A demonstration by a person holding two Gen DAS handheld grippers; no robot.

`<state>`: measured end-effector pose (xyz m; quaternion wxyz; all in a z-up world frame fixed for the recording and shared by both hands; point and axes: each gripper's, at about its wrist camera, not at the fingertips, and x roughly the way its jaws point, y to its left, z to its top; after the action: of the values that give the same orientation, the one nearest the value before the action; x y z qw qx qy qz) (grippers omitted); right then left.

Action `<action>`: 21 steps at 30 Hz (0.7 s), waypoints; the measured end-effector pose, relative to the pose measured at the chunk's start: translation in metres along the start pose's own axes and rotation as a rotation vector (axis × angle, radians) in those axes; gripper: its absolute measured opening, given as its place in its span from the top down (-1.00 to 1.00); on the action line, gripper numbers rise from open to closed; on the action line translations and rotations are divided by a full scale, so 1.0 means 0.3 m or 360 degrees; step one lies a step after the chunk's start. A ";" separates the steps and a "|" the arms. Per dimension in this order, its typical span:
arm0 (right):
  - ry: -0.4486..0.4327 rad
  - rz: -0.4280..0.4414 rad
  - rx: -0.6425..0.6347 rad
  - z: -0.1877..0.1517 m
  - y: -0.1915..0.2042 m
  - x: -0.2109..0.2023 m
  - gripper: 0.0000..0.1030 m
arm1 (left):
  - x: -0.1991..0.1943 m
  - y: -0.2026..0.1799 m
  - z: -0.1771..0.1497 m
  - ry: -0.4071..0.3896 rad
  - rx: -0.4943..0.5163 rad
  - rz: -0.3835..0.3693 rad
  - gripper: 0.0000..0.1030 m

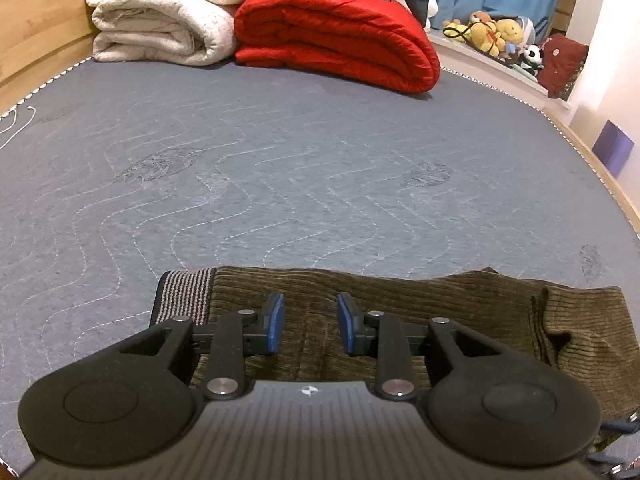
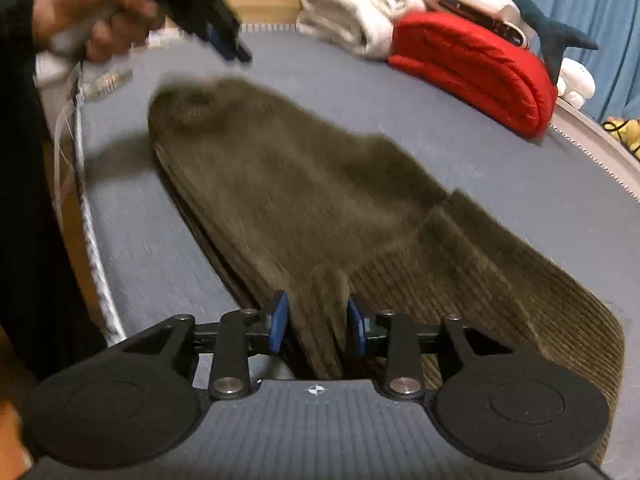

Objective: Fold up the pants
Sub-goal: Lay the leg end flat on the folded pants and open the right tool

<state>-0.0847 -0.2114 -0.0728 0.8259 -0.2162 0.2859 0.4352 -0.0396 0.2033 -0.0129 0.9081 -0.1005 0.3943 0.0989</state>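
Olive corduroy pants [image 1: 420,308] lie on a grey quilted mattress [image 1: 280,168], with a striped waistband [image 1: 184,296] at their left end. My left gripper [image 1: 310,322] hovers over the waist end, blue pads apart, holding nothing. In the right wrist view the pants [image 2: 288,196] lie lengthwise, blurred by motion. My right gripper [image 2: 316,326] has its pads on either side of a raised fold of the fabric [image 2: 324,320]. The left gripper [image 2: 228,46] shows there too, held in a hand above the far end of the pants.
A folded white blanket [image 1: 160,16] and a folded red duvet [image 1: 340,32] are stacked at the far end of the mattress. Plush toys [image 1: 496,32] sit on a ledge at the far right. The mattress edge [image 2: 92,240] runs along the left in the right wrist view.
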 end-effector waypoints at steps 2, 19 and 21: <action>-0.0074 0.0040 0.0081 0.019 -0.037 -0.034 0.27 | 0.005 0.003 0.000 0.0008 0.0003 0.0000 0.36; 0.0100 0.0066 0.0315 -0.038 -0.105 0.008 0.27 | 0.044 -0.007 -0.040 0.0114 0.0065 -0.0011 0.36; -0.0012 0.0058 0.0410 -0.024 -0.136 -0.031 0.27 | 0.058 -0.015 -0.057 0.0147 0.0104 0.0001 0.41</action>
<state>-0.0566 -0.2429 -0.0676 0.8398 -0.1014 0.3404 0.4105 -0.0388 0.1962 -0.0366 0.8916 -0.0753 0.4389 0.0814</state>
